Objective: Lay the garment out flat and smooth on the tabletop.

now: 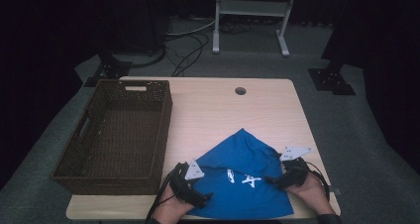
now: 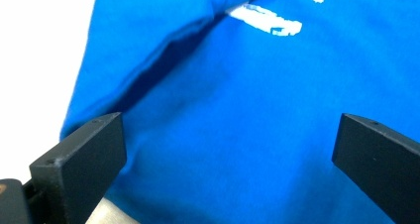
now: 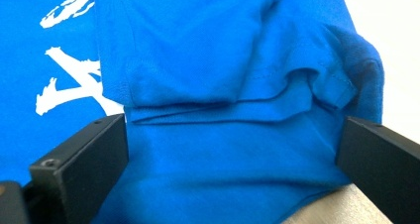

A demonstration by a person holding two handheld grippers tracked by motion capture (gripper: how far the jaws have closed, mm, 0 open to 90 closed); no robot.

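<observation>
A blue T-shirt [image 1: 242, 184] with white print lies partly folded at the table's near edge. My left gripper [image 1: 207, 197] rests at the shirt's left side, jaws wide apart over the flat blue cloth [image 2: 237, 135]. My right gripper [image 1: 271, 180] sits at the shirt's right side, also open, with a folded hem and bunched cloth [image 3: 233, 110] lying between its jaws. The white print [image 3: 64, 90] shows at the left of the right gripper view. Nothing is clamped in either gripper.
A dark brown wicker basket [image 1: 79, 172] stands on the left part of the light wooden table [image 1: 223, 110]. A cable hole [image 1: 240, 91] sits near the far edge. Beyond the table are a white frame stand [image 1: 250, 8] and floor cables.
</observation>
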